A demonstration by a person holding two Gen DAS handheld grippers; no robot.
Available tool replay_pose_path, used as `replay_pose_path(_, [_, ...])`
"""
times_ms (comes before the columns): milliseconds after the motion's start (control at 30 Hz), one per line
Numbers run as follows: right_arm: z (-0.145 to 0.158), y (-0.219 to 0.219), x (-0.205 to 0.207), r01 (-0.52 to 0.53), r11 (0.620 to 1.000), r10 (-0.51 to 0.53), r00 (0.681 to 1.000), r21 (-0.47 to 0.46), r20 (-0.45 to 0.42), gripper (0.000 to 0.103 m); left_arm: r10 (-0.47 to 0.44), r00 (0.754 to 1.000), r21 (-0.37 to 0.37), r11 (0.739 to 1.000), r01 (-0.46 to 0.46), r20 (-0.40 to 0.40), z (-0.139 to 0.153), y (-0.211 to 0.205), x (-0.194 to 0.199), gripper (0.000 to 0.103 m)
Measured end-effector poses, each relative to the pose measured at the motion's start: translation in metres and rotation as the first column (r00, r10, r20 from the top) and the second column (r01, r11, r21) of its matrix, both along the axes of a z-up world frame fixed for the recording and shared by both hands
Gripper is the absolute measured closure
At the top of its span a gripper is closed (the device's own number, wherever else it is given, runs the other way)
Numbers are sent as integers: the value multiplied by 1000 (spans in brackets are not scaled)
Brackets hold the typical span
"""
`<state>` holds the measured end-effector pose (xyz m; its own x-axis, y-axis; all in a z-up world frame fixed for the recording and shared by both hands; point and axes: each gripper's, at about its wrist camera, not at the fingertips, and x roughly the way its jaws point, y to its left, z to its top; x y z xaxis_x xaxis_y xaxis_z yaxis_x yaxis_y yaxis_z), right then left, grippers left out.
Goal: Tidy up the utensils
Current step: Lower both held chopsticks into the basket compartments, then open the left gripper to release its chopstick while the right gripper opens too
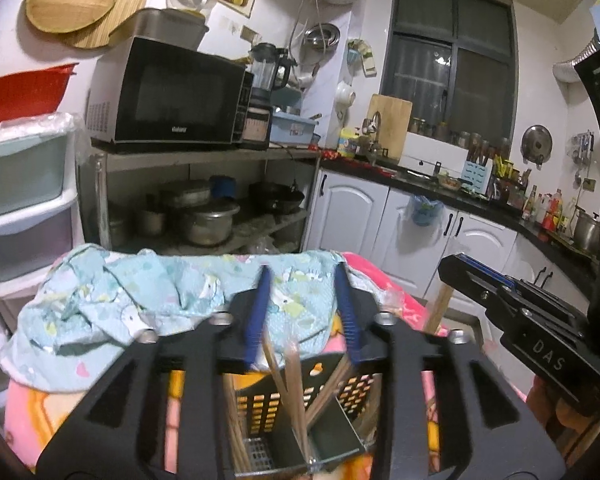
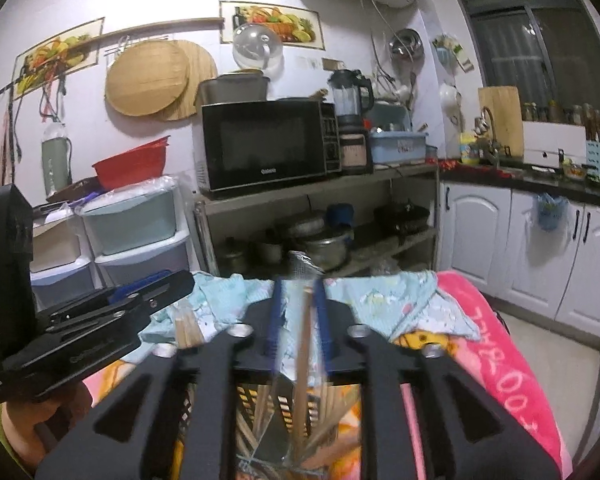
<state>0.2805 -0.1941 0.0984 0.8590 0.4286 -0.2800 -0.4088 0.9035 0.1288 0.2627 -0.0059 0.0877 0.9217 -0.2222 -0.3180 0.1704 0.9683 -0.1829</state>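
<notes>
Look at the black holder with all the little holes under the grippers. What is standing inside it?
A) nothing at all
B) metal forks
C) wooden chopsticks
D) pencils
C: thin light-brown wooden chopsticks lean in the compartments of the black perforated holder, with their tops rising between the fingers of the left gripper.

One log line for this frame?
phase: dropping chopsticks into black utensil holder | left gripper: jaws open, empty | right gripper: jaws open around chopsticks
</notes>
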Motion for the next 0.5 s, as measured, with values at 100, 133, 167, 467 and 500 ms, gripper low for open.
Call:
replay_pose_path(100, [0, -8, -6, 23, 999, -22, 1000, 27, -5, 57, -4, 1000, -10, 1000, 4, -2, 3, 4, -5, 57])
replay_pose_path(133, [0, -11, -9, 25, 999, -25, 1000, 34, -4, 55, -4, 1000, -18, 1000, 4, 2, 5, 6, -8, 48])
replay_pose_path(167, [1, -13, -11, 30, 999, -30, 1000, 37, -4, 51, -3, 1000, -21, 1000, 3, 0, 7, 7, -9, 45])
replay_pose_path(467, [10, -32, -38, 67, 996, -66, 998, 63, -6, 30, 3, 1000, -43, 999, -4, -16, 25, 18, -32, 11])
replay_pose_path(500, [12, -34, -43, 67, 996, -67, 998, 65, -3, 28, 5, 1000, -40, 999, -6, -17, 26, 18, -34, 11])
